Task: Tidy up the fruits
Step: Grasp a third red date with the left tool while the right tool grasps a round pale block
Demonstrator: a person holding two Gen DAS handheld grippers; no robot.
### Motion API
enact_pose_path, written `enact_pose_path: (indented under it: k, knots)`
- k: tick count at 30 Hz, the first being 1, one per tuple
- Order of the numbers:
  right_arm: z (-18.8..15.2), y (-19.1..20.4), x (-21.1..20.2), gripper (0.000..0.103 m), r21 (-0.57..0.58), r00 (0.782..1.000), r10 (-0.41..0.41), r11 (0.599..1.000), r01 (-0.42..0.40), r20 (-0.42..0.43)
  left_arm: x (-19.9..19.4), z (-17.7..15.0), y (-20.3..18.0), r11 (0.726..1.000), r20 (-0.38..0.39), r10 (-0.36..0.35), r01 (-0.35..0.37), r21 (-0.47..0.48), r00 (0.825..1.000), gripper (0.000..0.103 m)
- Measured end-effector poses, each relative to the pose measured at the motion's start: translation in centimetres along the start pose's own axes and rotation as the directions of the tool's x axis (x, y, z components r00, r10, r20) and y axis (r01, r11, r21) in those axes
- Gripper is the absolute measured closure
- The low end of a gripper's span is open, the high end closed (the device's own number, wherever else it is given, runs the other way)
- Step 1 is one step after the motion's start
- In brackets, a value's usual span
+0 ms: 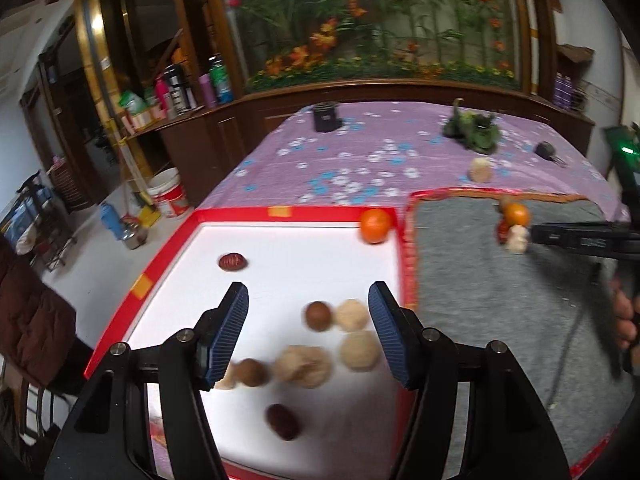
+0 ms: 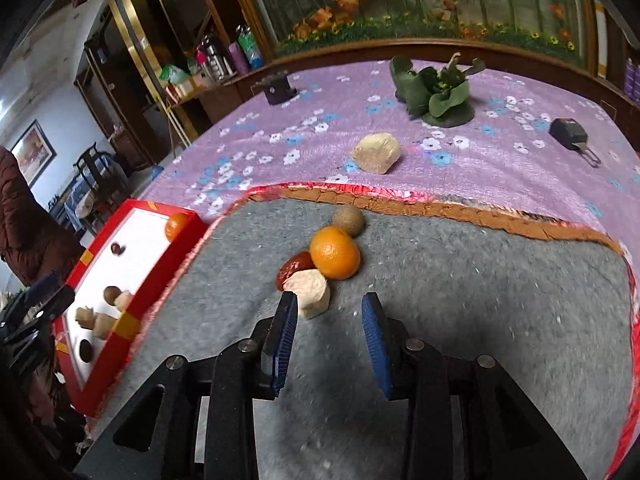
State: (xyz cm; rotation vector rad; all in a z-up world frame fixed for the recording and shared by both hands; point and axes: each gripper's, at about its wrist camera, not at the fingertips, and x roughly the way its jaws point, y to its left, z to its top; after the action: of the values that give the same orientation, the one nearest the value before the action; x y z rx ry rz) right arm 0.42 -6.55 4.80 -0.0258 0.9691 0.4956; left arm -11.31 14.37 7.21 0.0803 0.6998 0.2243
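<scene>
A purple flowered cloth (image 2: 320,136) fills the upper half of the right wrist view, with a grey mat (image 2: 460,300) below it. At left sits the red-rimmed white tray (image 1: 280,213). The left gripper (image 1: 308,300) hangs wide apart over pale and brown fruits (image 1: 352,314). The right gripper (image 2: 329,304) is spread and empty — an orange (image 2: 335,253) lies centre frame, a pale chunk (image 2: 310,288) touching its left finger.
</scene>
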Motion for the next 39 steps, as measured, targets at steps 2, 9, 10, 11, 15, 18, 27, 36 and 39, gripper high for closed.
enact_pose_path:
  k: [2,9,10,11,15,18,27,36,39]
  knots:
    - [0.3,0.0,1.4,0.067,-0.007,0.998,0.027,1.0,-0.027,-0.053,-0.5,0.2,-0.8,1.0,0.002,-0.01,0.01,0.019,1.0,0.041]
    - [0.0,1.5,2.0,0.074,-0.112,1.0,-0.018,0.994,0.016,-0.021,-0.9,0.8,-3.9,0.995,-0.021,-0.044,0.046,0.084,0.999,0.041]
    - [0.0,1.2,1.7,0.074,-0.117,1.0,-0.001,0.993,-0.002,-0.025,-0.7,1.1,-4.8,0.993,-0.026,-0.056,0.058,0.105,0.998,0.041]
    - [-0.1,0.5,1.2,0.074,-0.097,0.999,0.033,0.995,-0.035,-0.03,-0.6,1.3,-5.4,0.99,-0.03,-0.066,0.069,0.121,0.997,0.041]
    - [1.5,-4.0,-1.2,0.074,0.092,0.987,0.158,0.983,-0.161,0.032,0.4,2.6,-8.8,0.974,-0.05,-0.127,0.135,0.182,0.991,0.041]
    - [2.2,-7.7,-3.3,0.074,0.222,0.976,0.189,0.952,-0.21,0.112,2.1,3.9,-11.7,0.959,-0.068,-0.179,0.19,0.208,0.981,0.042]
    - [1.9,-9.8,-3.3,0.074,0.361,0.974,0.193,0.906,-0.222,0.116,7.5,4.8,-18.1,0.91,-0.203,-0.237,0.291,0.294,0.95,0.076]
    - [1.9,-10.2,-2.5,0.074,0.391,0.973,0.208,0.891,-0.231,0.1,9.2,4.9,-19.8,0.881,-0.261,-0.281,0.356,0.312,0.924,0.081]
    - [1.9,-10.2,-2.4,0.074,0.394,0.973,0.208,0.89,-0.231,0.101,9.5,5.0,-19.6,0.876,-0.273,-0.323,0.396,0.276,0.906,0.09]
